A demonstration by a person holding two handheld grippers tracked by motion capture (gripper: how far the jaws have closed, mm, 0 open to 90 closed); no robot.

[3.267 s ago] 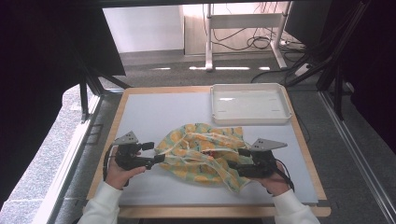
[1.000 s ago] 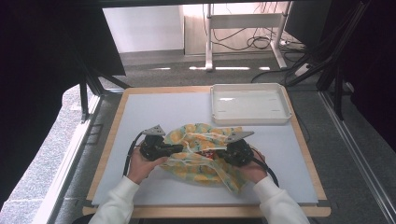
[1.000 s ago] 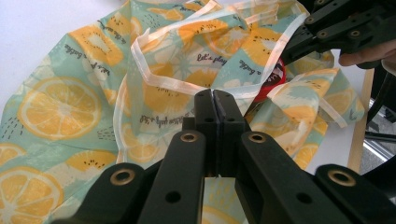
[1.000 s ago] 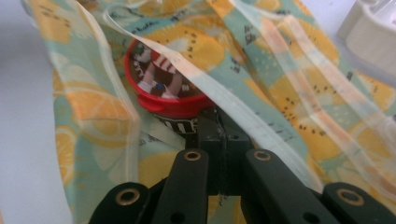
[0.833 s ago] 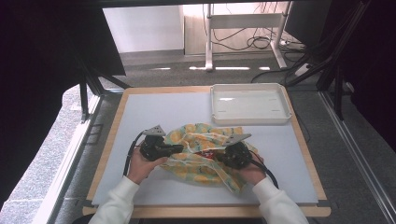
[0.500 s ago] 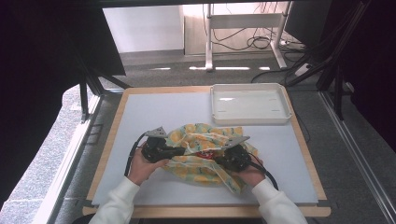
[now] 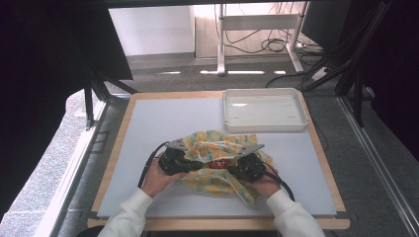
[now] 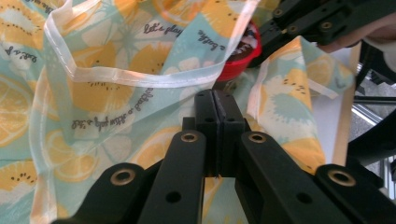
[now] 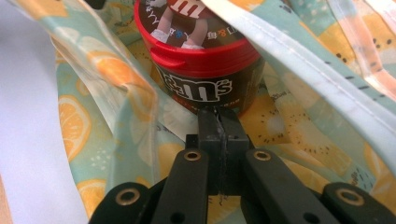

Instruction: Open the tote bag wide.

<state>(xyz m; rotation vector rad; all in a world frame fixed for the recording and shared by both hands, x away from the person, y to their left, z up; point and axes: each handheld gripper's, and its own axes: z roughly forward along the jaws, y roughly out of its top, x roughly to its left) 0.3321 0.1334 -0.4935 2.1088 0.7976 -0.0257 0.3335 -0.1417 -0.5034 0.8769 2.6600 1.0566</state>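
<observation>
Jaws of both grippers are sitting pressed together, with no cloth visibly caught between their tips. In the left gripper view the left gripper (image 8: pixel 215 100) is pointing at the tub (image 8: pixel 240 49), its tips resting on the lemon-print cloth (image 8: pixel 116 65) just short of it, while the other gripper's black body is showing beyond the tub. In the right gripper view the right gripper (image 9: pixel 218 114) is pointing its tips at the brown wall of the tub (image 9: pixel 205 70), right up against it or nearly so. From the high view, the left gripper (image 7: pixel 190 163) and right gripper (image 7: pixel 232 167) are flanking the tub (image 7: pixel 217 163), which is standing upright inside the bunched cloth (image 7: pixel 217 148) on the surface (image 7: pixel 163 118). Beyond the tub, well apart, a white tray (image 7: pixel 264 124) is lying.
</observation>
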